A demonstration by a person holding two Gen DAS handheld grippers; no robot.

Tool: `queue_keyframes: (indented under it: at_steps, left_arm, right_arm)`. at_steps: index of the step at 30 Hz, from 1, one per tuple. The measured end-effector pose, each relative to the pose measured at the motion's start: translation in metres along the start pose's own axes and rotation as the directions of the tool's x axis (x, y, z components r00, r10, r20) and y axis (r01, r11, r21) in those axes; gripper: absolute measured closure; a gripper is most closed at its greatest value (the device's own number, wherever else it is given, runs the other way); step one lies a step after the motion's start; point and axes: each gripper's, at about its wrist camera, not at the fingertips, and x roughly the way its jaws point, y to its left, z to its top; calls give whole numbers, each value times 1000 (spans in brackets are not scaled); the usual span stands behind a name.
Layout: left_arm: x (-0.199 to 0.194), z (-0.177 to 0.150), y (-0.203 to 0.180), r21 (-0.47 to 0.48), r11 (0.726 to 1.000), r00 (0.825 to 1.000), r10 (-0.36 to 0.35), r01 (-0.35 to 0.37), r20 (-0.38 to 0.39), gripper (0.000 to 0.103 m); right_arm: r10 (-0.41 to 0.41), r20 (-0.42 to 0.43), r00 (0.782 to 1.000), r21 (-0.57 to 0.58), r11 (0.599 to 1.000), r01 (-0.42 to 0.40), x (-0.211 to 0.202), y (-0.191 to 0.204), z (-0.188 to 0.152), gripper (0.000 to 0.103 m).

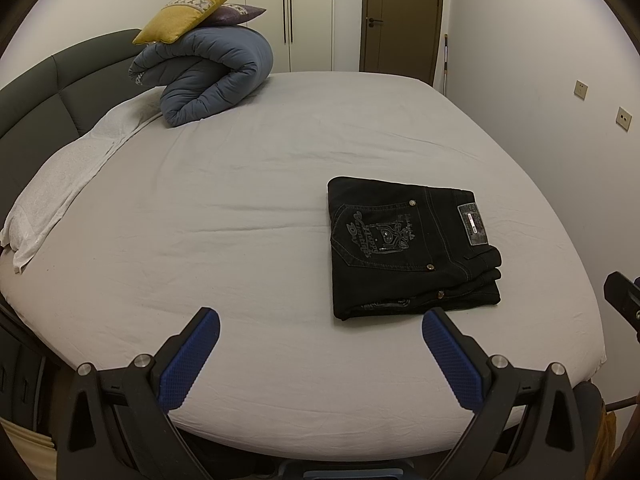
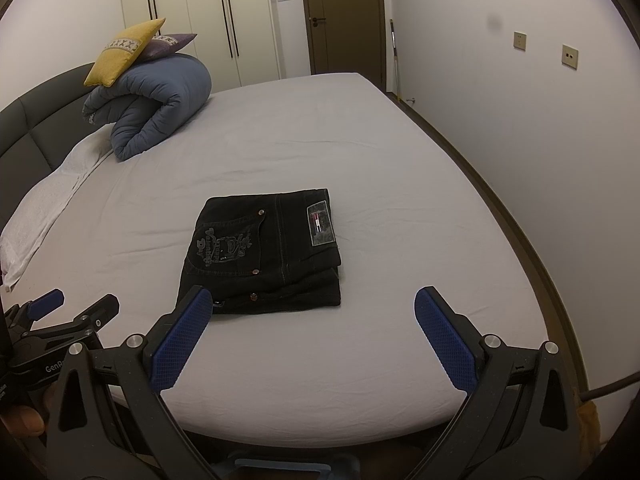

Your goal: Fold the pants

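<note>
a: left wrist view first. how many pants?

b: one pair of black pants [image 1: 412, 248], folded into a compact stack on the grey bed [image 1: 240, 220], right of centre and near the front edge. one embroidered back pocket and one waistband patch face up.

a: and the left gripper [image 1: 320, 330]?

b: spread wide, two blue pads, nothing between them, apart from the pants. at the far corner: one rolled blue duvet [image 1: 216, 76] with two cushions on top, one yellow cushion [image 1: 188, 12], one purple cushion [image 1: 236, 14]. one white towel [image 1: 68, 176] lies along the headboard side.

a: right wrist view?

b: the same one pair, about mid-bed. the right gripper [image 2: 314, 306] is also spread, empty; its left pad overlaps the stack's near corner in view, contact i cannot tell. the left gripper shows at the left edge. two wall plates [image 2: 569, 56] on the right wall.
</note>
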Motion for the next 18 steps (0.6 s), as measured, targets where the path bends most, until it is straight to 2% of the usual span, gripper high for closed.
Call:
queue_keyframes:
  at_steps: [18]
  left_arm:
    - [1, -3, 1, 7, 1000, 1000, -5, 5, 5, 0]
  right_arm:
    - [1, -5, 1000, 1, 1000, -1, 1, 2, -2, 0]
